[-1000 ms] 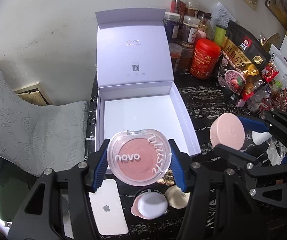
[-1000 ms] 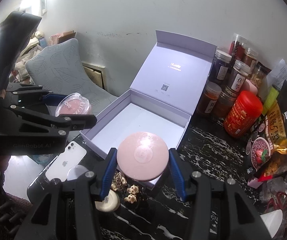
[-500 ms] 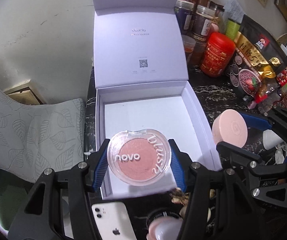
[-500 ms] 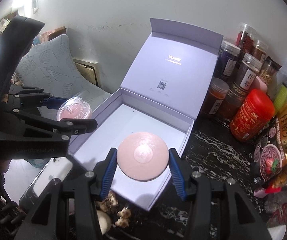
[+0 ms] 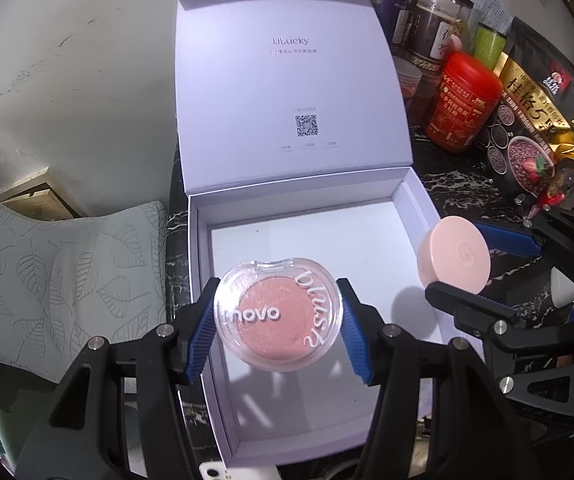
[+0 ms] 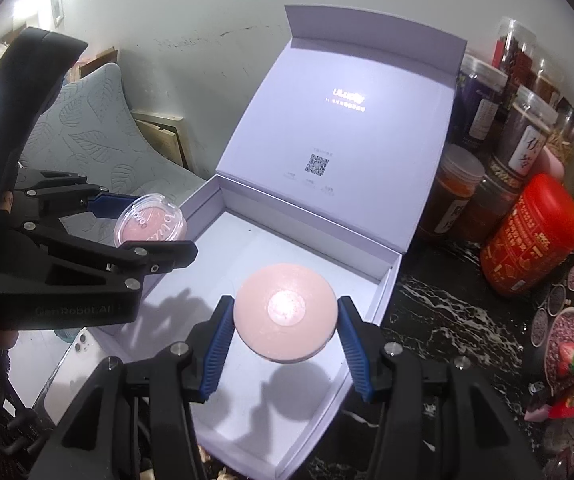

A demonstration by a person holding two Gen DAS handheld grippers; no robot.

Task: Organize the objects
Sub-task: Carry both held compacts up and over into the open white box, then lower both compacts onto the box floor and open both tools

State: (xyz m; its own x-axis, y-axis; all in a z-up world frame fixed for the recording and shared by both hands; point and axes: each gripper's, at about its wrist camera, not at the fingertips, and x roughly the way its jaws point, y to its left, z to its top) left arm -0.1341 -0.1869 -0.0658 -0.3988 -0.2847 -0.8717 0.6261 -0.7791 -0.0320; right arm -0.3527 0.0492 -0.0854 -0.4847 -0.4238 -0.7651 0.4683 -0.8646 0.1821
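Note:
An open white gift box point(image 5: 421, 200) point(image 6: 387, 280) with an upright lid stands on the dark marble table; its inside is bare. My left gripper point(image 5: 277, 326) is shut on a clear round blush compact point(image 5: 278, 314) marked "novo", held above the box's front left part; it shows in the right wrist view too point(image 6: 149, 224). My right gripper point(image 6: 285, 328) is shut on a plain pink round compact point(image 6: 285, 316), held above the box's front right part; it shows in the left wrist view point(image 5: 453, 260).
Spice jars point(image 6: 527, 136), a red canister point(image 5: 463, 104) point(image 6: 531, 236) and a snack bag point(image 5: 539, 120) crowd the table right of the box. A white phone point(image 6: 75, 364) lies at the box's front left. A grey leaf-pattern cushion point(image 5: 47, 280) sits left of the table.
Both grippers moved forward with their compacts, from in front of the box to above its inside. The small items and phone at the front have slid almost out of view.

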